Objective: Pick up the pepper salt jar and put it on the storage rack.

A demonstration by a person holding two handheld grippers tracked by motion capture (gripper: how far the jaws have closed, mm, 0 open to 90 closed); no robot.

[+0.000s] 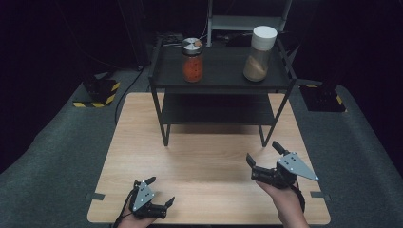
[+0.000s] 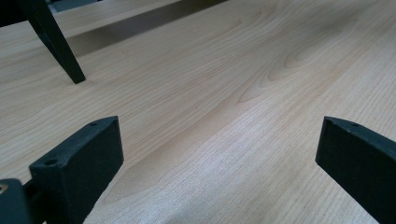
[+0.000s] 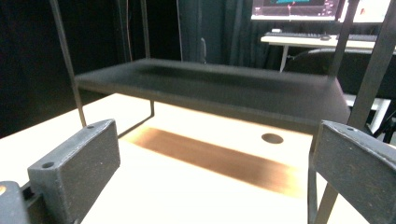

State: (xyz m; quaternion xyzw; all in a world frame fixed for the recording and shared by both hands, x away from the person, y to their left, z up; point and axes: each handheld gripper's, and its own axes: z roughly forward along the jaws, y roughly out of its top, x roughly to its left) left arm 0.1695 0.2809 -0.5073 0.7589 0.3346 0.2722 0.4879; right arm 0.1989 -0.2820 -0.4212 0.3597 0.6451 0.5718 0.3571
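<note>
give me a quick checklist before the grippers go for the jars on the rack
1. Left gripper open: ok, jaws wide apart with nothing between them.
2. Right gripper open: ok, jaws apart and holding nothing.
3. Red jar upright on the rack top shelf: ok, metal lid on.
4. White-lid jar upright on the same shelf: ok, apart from the red jar.
5. Table between grippers and rack free of things: ok.
6. Lids screwed tight: cannot tell.
</note>
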